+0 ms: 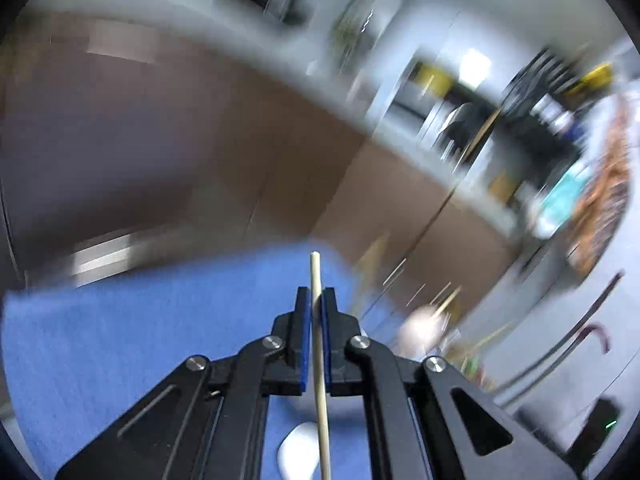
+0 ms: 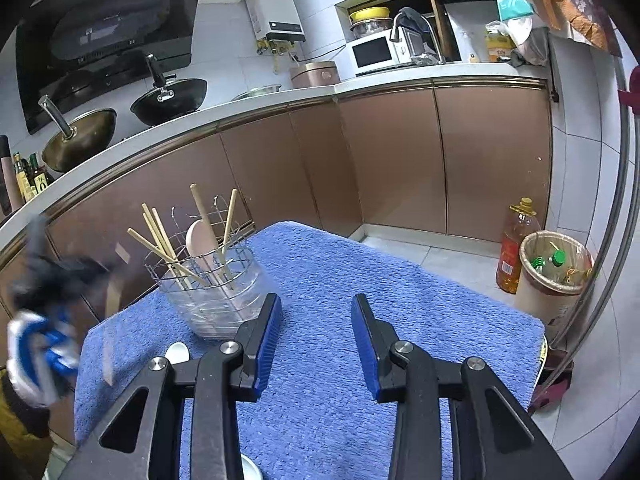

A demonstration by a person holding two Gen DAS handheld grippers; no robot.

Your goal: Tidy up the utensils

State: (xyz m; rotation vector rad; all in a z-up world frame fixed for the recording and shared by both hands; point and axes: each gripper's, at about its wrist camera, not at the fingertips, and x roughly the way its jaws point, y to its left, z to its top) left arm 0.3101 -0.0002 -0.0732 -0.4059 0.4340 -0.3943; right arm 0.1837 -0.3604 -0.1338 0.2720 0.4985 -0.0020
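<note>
A chopstick (image 1: 319,320) is clamped lengthwise in the left hand-held gripper (image 1: 316,300); the holder (image 2: 208,276) at the worktop's far left corner is nearer it than the unclenched right hand-held gripper (image 2: 316,312).

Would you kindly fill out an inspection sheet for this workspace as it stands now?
Surface: blue towel spread flat.
Job's things: utensil holder near the towel's far left corner, holding chopsticks and a pale spoon; white spoon lying on the towel.
Clutter: nothing seen on the towel.
Grippers: left gripper shut on a single chopstick; right gripper open, empty, over the towel.
Cables: nothing seen.
Surroundings: brown cabinets, woks, microwave, bin, oil bottle.
</note>
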